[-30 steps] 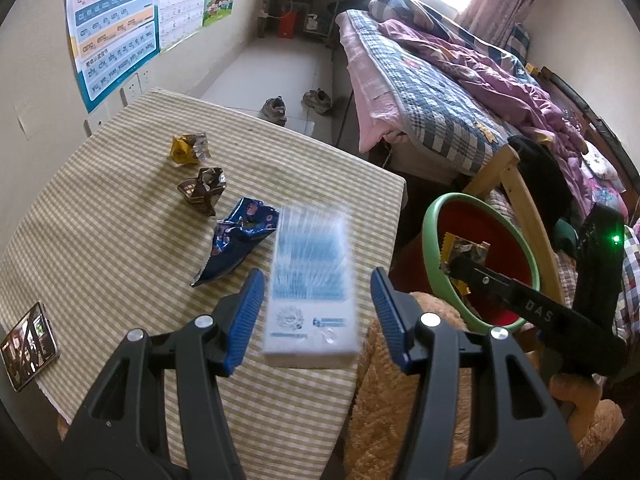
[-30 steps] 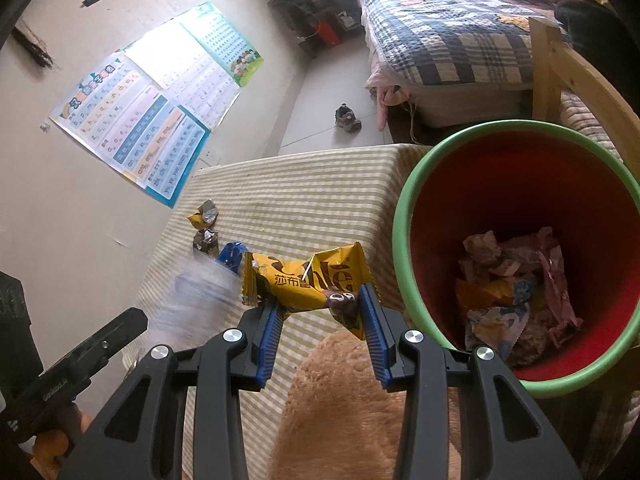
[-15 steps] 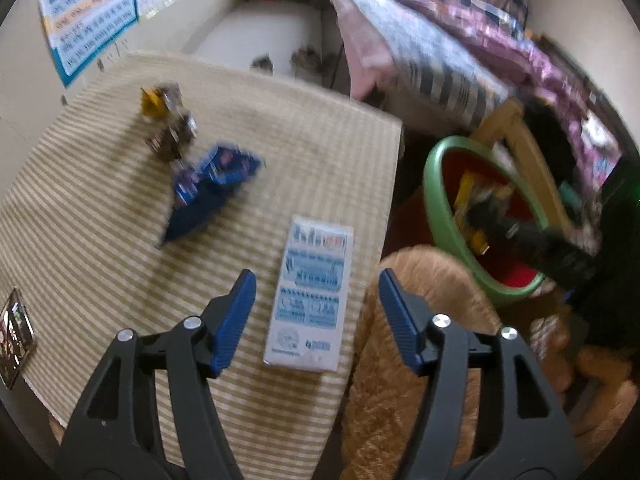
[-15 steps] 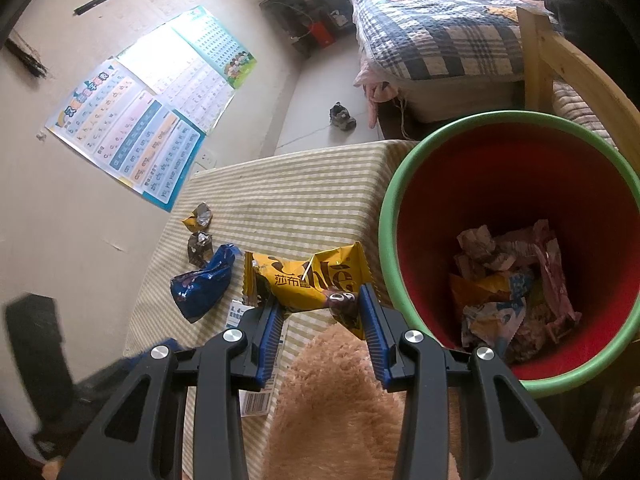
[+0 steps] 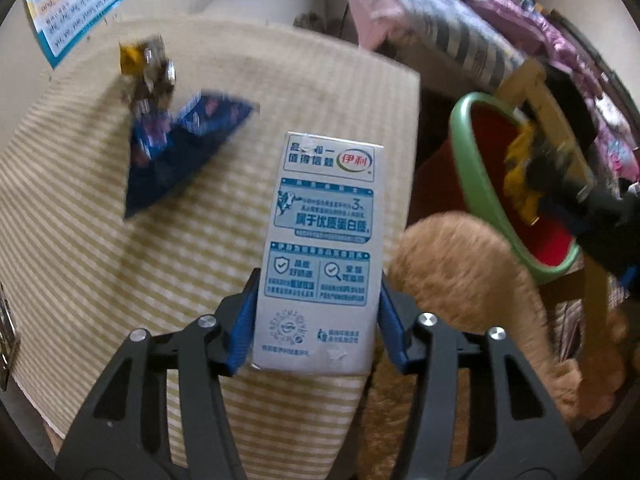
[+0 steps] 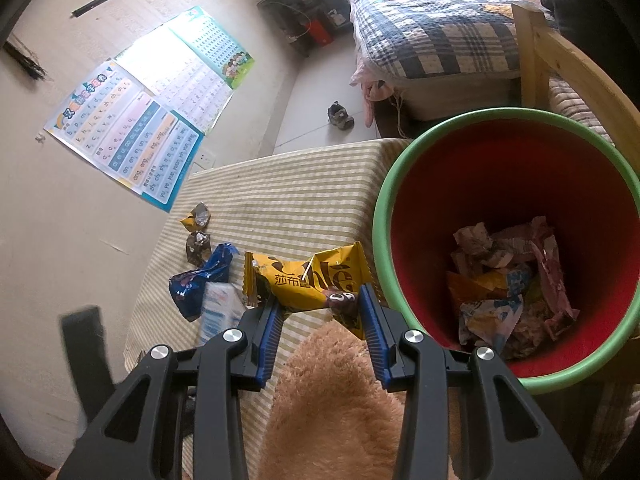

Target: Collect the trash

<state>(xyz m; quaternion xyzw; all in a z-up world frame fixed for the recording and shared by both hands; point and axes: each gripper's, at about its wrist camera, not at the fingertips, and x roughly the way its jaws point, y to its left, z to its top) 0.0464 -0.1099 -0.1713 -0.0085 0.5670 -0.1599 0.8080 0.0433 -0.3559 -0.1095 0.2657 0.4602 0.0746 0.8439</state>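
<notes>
Down onto the carton (image 5: 320, 248) came the left gripper (image 5: 316, 322), its fingers just closing until both pads meet its long sides. It lies flat near the surface (image 5: 80, 264) edge, long axis along the fingers. The right gripper (image 6: 320, 316) clamps a yellow wrapper (image 6: 308, 280) just beside the bin (image 6: 384, 208). A blue wrapper (image 5: 180, 156) lies farther out; bed (image 6: 432, 32) beyond.

The blue wrapper (image 5: 180, 152) and the small wrappers (image 5: 148, 64) beyond it are smeared by motion blur, their print unreadable. The carton's (image 5: 320, 252) lower sides are hidden behind the left tool's (image 5: 316, 320) pads. At the left edge a dark framed thing (image 5: 6, 344) is cut off. In the right view the carton (image 6: 220, 312) is blurred and partly hidden by the yellow wrapper (image 6: 304, 280).
</notes>
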